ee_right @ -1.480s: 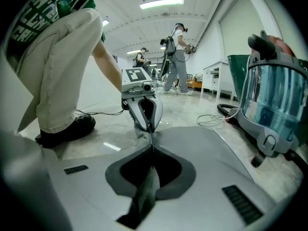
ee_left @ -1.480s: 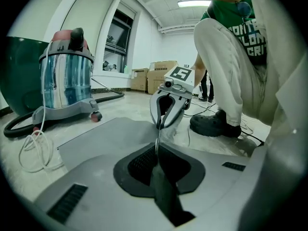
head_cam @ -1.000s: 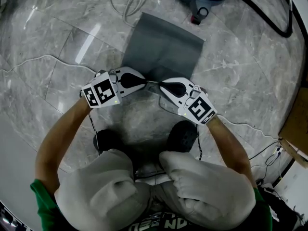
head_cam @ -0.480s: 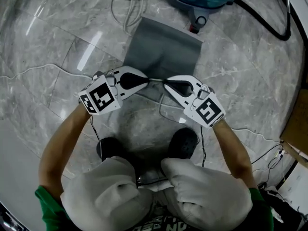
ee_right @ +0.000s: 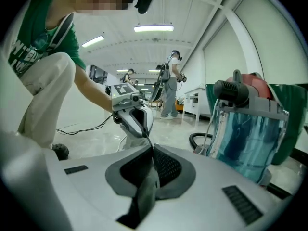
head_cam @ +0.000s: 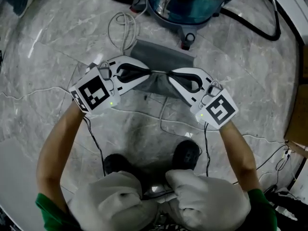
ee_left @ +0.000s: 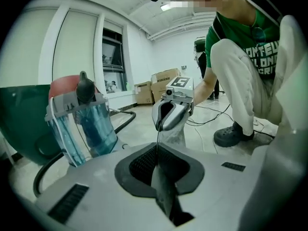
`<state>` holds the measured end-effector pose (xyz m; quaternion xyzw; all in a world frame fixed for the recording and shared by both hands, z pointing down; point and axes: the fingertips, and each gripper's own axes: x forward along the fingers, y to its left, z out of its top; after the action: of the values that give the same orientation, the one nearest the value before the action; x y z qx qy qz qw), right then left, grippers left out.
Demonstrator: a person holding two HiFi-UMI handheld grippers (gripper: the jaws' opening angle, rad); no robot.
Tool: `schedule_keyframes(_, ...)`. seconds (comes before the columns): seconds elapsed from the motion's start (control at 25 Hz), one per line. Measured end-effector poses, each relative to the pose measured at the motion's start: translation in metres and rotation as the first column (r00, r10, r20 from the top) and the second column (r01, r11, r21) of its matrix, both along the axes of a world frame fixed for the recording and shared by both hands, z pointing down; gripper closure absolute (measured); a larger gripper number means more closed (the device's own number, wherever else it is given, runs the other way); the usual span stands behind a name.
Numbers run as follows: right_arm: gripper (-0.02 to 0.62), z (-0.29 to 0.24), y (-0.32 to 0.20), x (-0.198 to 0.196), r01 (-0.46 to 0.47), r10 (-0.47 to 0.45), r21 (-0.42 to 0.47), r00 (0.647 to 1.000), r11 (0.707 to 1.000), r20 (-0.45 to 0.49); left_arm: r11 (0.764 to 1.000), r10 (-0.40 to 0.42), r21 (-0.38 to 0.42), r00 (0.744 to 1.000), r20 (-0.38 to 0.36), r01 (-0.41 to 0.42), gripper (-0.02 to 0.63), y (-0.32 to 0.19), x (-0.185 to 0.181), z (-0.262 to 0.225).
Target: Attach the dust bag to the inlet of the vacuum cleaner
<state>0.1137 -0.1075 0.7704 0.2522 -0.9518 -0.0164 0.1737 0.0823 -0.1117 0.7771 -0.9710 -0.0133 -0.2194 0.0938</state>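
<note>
Polished grey marble floor (head_cam: 53, 47), glossy and veined in white, fills the head view. At its far edge stands the vacuum cleaner (head_cam: 192, 4), a round canister of translucent teal plastic on a grey base with a small caster. A black ribbed hose (head_cam: 262, 30) curves off to the right, and a loose coil of white cord (head_cam: 122, 30) lies on the stone to the left.

Just before the vacuum is the dust bag (head_cam: 161, 61) — a flat, matte sheet of dark grey cloth, roughly rectangular. The left gripper (head_cam: 147, 72) and the right gripper (head_cam: 172, 74) point at each other, tips almost meeting, and each has its fingers closed on the bag's near edge. In the left gripper view the dark mesh-textured fingers (ee_left: 142, 163) pinch a thin fold of the cloth; the right gripper view shows the same. The pinched edge runs left to right across the person, drawn into a narrow line between the tips, and the rest of the cloth spreads away toward the vacuum's caster. Whether its far edge touches the floor cannot be told.

Black rounded shoes (head_cam: 186, 154) and white trouser knees show below — the person crouches.
</note>
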Motion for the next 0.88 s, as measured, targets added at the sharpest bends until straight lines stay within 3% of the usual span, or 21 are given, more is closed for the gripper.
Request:
schedule_keyframes(0.44, 0.577, -0.062, -0.059, 0.014, -0.095, 0.098, 0.102, 0.995, 0.990, -0.028, 0.996, -0.029, 0.088, 0.999, -0.042, 0.033, 0.595, -0.061, 0.012, -0.061)
schedule_keyframes(0.88, 0.575, -0.115, -0.108, 0.023, -0.223, 0.227, 0.185, 0.974, 0.957, 0.003, 0.976, -0.078, 0.198, 0.993, -0.085, 0.094, 0.589, -0.118, 0.017, -0.119)
